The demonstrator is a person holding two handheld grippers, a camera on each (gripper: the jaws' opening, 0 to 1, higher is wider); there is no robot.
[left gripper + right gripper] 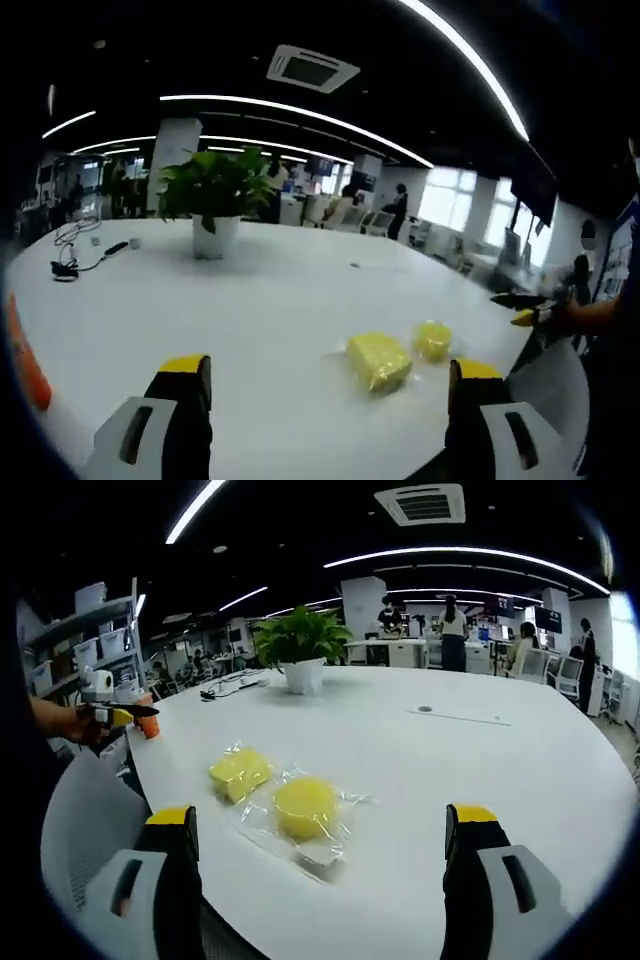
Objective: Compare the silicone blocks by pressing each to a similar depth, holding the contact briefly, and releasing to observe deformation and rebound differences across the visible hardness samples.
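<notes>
Two yellow silicone blocks lie in clear plastic wrap near the white table's edge. The square block (378, 360) (240, 770) and the round block (432, 340) (305, 805) rest side by side. My left gripper (328, 378) is open, held above the table short of the blocks, nothing between its jaws. My right gripper (320, 818) is open too, hovering off the table edge with the round block just ahead. Each gripper also appears small in the other's view, held in a hand: the right gripper (522, 306) and the left gripper (122, 715).
A potted plant (215, 195) (300, 645) stands mid-table, with cables (75, 255) beyond it. An orange cup (150, 726) sits at the table edge. A grey chair back (85, 825) is close to the edge. People and desks fill the office behind.
</notes>
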